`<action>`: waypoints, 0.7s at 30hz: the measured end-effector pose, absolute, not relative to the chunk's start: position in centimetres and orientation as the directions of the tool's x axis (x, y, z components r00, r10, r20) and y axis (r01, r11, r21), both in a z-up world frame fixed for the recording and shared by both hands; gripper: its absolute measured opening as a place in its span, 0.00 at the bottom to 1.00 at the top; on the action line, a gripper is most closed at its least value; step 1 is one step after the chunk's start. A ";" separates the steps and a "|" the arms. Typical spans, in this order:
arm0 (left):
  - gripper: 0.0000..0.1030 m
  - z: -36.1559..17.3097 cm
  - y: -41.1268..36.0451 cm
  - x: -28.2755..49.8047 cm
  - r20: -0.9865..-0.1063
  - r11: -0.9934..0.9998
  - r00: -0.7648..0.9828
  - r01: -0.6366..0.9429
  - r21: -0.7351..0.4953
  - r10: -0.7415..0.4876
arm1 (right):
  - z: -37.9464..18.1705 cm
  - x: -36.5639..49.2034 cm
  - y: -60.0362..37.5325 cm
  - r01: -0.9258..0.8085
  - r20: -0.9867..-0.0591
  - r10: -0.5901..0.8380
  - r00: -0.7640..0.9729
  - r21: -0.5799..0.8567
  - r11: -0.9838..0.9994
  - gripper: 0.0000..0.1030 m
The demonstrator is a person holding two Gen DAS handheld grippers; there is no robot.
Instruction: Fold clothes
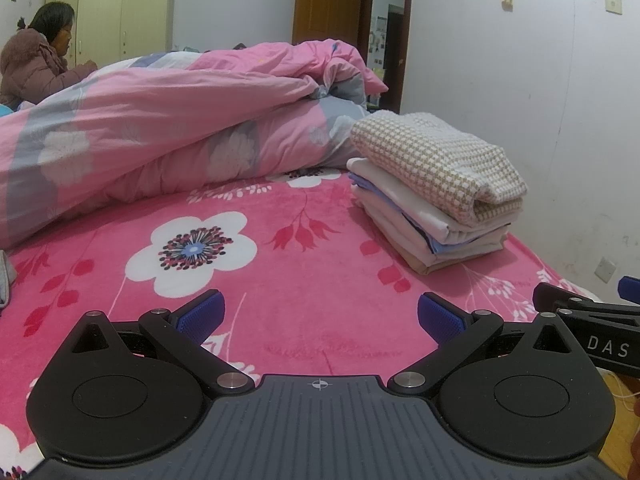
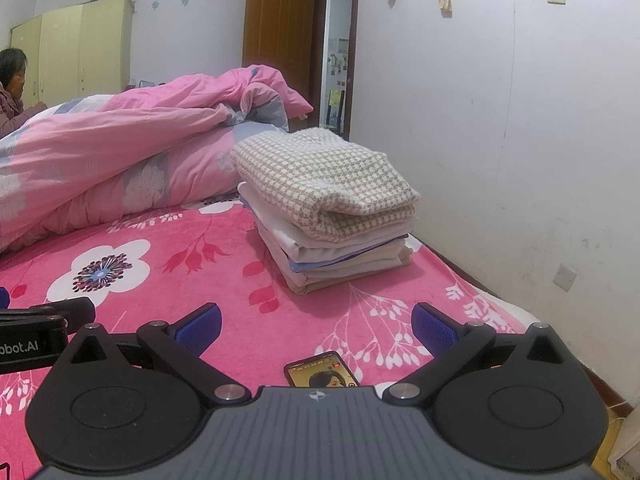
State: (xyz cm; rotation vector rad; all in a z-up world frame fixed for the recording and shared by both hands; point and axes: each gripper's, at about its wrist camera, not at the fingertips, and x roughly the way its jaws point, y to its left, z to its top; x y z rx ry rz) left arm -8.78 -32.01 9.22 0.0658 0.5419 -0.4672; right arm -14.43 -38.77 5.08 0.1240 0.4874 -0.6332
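Your left gripper (image 1: pixel 319 317) and right gripper (image 2: pixel 316 327) both gape, holding nothing. Folded clothes stack (image 2: pixel 332 216) sits ahead on the bed (image 1: pixel 280 320), apart, neat, checkered piece topmost.

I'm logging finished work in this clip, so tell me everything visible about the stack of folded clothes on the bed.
The stack of folded clothes sits on the pink floral fleece bedspread, near the white wall, with the rumpled pink quilt behind it. On top lies a thick beige-and-white checked knit, folded with its rounded fold facing the cameras. Beneath it are thin flat layers in white, cream, pale blue and tan. The edges are fairly even, and the pile leans slightly. Neither gripper touches it.
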 end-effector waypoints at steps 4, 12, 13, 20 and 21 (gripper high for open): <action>1.00 9.2 -32.0 -8.8 -0.512 0.893 0.755 0.445 -0.061 -0.411 | 5.1 -14.4 -38.8 0.595 -0.473 -0.538 0.698 -0.035 0.803 1.00; 1.00 9.2 -31.9 -8.7 -0.512 0.893 0.754 0.446 -0.061 -0.412 | 5.1 -14.3 -38.8 0.594 -0.473 -0.537 0.698 -0.035 0.803 1.00; 1.00 9.2 -31.9 -8.7 -0.512 0.893 0.754 0.446 -0.061 -0.412 | 5.1 -14.3 -38.8 0.595 -0.473 -0.538 0.698 -0.035 0.803 1.00; 1.00 9.2 -31.9 -8.7 -0.512 0.894 0.755 0.444 -0.061 -0.410 | 5.1 -14.3 -38.6 0.594 -0.473 -0.537 0.699 -0.034 0.804 1.00; 1.00 9.2 -31.9 -8.7 -0.512 0.894 0.755 0.444 -0.061 -0.410 | 5.1 -14.3 -38.6 0.594 -0.473 -0.536 0.699 -0.034 0.804 1.00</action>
